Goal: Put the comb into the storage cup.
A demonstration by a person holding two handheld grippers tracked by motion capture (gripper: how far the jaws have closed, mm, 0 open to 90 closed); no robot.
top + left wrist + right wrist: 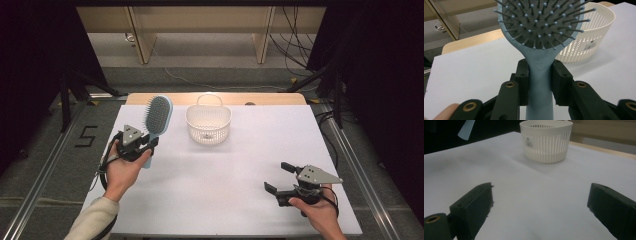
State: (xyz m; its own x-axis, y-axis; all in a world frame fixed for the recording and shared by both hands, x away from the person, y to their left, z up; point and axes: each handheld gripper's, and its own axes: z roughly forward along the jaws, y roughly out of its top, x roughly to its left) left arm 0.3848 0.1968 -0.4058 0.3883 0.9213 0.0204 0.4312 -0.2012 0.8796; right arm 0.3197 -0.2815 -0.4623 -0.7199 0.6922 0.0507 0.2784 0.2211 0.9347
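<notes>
A light blue hairbrush (157,118) with a grey bristle pad stands nearly upright at the table's left, held off the surface. My left gripper (149,146) is shut on its handle; in the left gripper view the two black jaws press on the handle (540,82) just below the bristle head (541,22). A white slotted basket (208,123) with a loop handle sits at the back middle of the table, to the right of the brush. My right gripper (280,177) rests at the front right, jaws spread wide and empty (540,202), pointing toward the basket (546,141).
White sheet covers the table (220,180), with a wooden edge (175,98) at the back. Black stands and cables flank the table on the floor. A "5" mark (86,136) lies on the floor at left.
</notes>
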